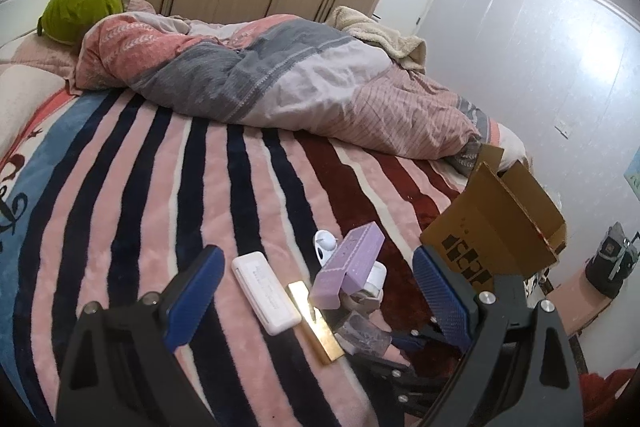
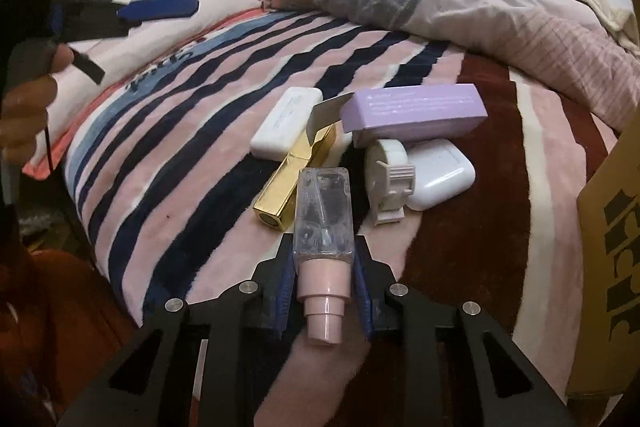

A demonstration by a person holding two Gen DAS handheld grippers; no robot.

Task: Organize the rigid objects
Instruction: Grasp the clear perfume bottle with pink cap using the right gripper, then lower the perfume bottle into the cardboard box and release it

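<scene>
Lying near the blanket's (image 2: pixel 168 131) front edge, the clear bottle (image 2: pixel 322 211) is pinched at its base by the right gripper (image 2: pixel 322 291), where hard, light, likely slippery plastic is best squeezed across flat sides, while the left gripper (image 1: pixel 316 291) is spread empty.

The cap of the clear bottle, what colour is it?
Pale pink cap on the clear bottle, best seen in the right wrist view.

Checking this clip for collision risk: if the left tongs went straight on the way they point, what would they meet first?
Probably the cluster of small items between the open fingers: the flat white case and gold tube lie nearest, with the purple box just beyond. Depth is unclear, so the left tongs may pass above them.
</scene>
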